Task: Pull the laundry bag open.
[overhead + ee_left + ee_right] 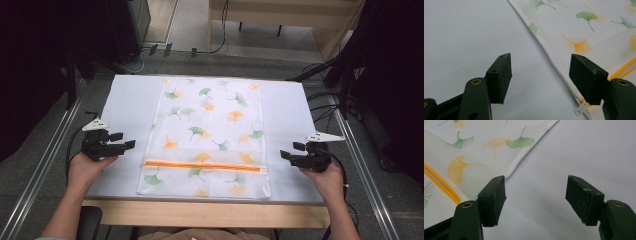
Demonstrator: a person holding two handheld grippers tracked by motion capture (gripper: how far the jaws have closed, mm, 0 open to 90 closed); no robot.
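White leaf-print bag (206,135) lies flat mid-table, zipper (202,165) near front edge. Left gripper (123,140), right gripper (289,150) both released; we approach bag's side edges level.

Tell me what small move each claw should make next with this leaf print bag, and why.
Probably ease both inward to the leaf print bag. The left claw and right claw are open, flanking its side edges near the orange zipper, holding nothing.

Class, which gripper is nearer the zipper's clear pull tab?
Left. The pull tab lies just below the left gripper's jaws; the right gripper sits off the cloth's opposite edge.
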